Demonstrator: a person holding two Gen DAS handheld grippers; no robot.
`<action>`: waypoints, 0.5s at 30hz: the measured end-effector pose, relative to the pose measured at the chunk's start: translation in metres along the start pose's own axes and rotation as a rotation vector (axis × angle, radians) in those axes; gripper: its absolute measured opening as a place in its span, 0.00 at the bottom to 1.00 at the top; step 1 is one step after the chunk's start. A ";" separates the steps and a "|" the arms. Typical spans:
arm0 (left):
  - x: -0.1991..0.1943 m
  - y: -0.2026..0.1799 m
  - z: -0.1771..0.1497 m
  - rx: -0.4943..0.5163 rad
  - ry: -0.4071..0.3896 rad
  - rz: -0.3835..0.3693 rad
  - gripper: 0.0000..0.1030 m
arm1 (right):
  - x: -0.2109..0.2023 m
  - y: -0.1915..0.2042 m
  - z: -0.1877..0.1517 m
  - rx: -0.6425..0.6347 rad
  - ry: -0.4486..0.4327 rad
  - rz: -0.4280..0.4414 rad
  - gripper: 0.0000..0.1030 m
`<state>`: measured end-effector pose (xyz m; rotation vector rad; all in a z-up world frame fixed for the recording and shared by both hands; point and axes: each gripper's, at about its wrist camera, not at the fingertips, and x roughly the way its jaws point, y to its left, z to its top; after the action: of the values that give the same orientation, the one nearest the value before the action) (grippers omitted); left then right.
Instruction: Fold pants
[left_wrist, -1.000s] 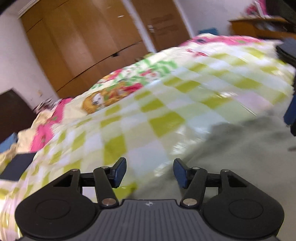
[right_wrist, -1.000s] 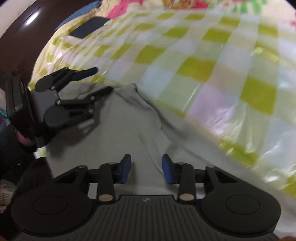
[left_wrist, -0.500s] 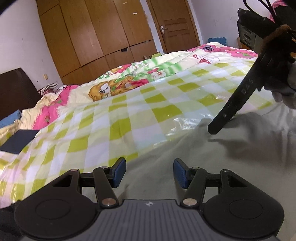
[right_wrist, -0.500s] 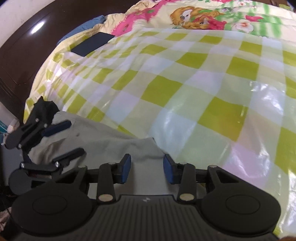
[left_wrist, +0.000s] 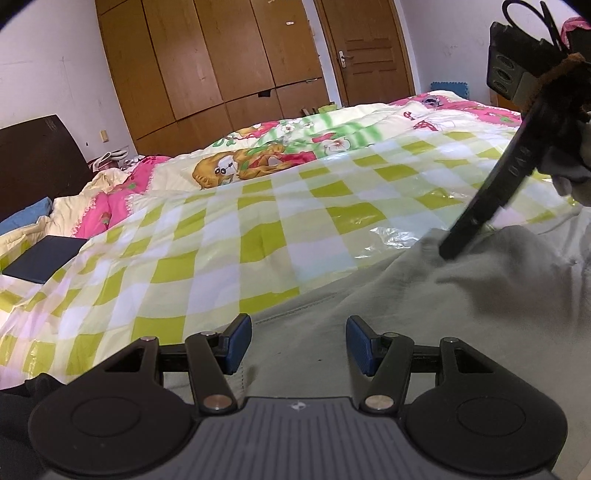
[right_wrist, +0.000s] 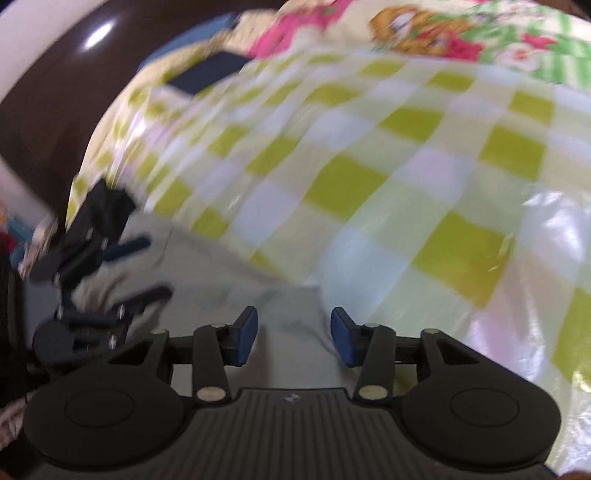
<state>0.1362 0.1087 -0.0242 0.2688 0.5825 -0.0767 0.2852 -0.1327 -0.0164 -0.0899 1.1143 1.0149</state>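
Grey pants (left_wrist: 424, 295) lie spread on the bed's near side. My left gripper (left_wrist: 299, 343) hovers over their edge, open, with no cloth pinched between its blue pads. At the right of the left wrist view, my right gripper (left_wrist: 452, 251) slants down until its tip meets the pants' far corner. In the blurred right wrist view the right gripper (right_wrist: 294, 336) stands over that grey corner (right_wrist: 291, 306). Its jaws are opening, and the cloth lies below them without being pressed by the pads. The left gripper (right_wrist: 155, 267) shows open at the left, above the pants (right_wrist: 207, 273).
A glossy green-and-white checked sheet (left_wrist: 258, 229) covers the bed, with a flowered quilt (left_wrist: 258, 158) behind it. A dark flat book (left_wrist: 40, 258) lies at the far left. A dark headboard (left_wrist: 33, 162), wooden wardrobes (left_wrist: 207, 66) and a door (left_wrist: 369, 55) stand beyond.
The left wrist view swung until the right gripper came in at the right edge. The right gripper travelled along the pants to their far corner, and its jaws stand slightly wider.
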 end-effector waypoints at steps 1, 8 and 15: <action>0.000 0.000 0.000 0.001 -0.001 0.000 0.68 | -0.002 0.003 -0.002 -0.010 0.003 0.013 0.45; 0.001 0.000 -0.002 0.004 -0.001 0.000 0.68 | -0.008 0.019 -0.009 -0.051 0.044 0.015 0.45; 0.001 0.004 -0.005 -0.010 -0.001 0.005 0.69 | -0.007 0.005 -0.017 0.014 0.009 -0.026 0.48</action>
<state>0.1349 0.1138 -0.0275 0.2607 0.5811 -0.0689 0.2691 -0.1431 -0.0176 -0.0972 1.1257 0.9841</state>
